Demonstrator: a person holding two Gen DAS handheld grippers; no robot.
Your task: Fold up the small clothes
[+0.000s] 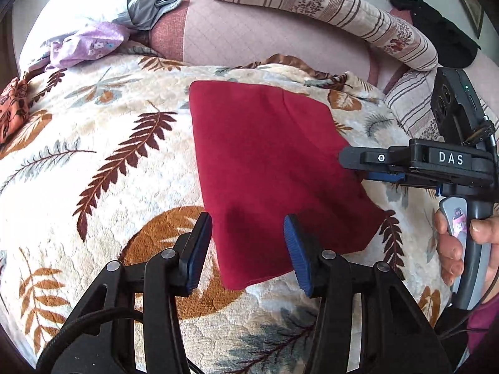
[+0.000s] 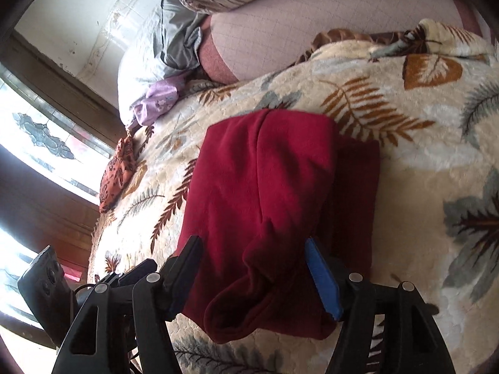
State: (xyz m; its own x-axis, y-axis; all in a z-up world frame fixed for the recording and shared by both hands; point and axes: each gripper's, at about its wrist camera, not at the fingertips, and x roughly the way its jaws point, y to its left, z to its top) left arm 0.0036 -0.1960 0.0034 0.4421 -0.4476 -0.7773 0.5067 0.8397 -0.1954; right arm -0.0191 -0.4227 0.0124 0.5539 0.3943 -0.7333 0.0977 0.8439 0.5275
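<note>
We see both tongs spread, pinching nothing – left gripper [image 1: 248,227] w/ the red garment [image 1: 265,162] edge between its pads, right gripper [image 2: 252,252] likewise. Garment lies folded mid-blanket [image 1: 93,162]; striped pillow [image 1: 312,3] beyond.

A folded red garment [image 2: 265,193] lies on the leaf-patterned blanket [image 2: 405,162]; the right gripper [image 2: 252,268] straddles its near end, fingers [image 2: 321,277] apart; orange cloth [image 2: 117,177] at nine o'clock

Daylight enters through the window [image 2: 37,143], which is overexposed. Both fisheye views curve strongly and darken toward their edges. Focus is sharp.
</note>
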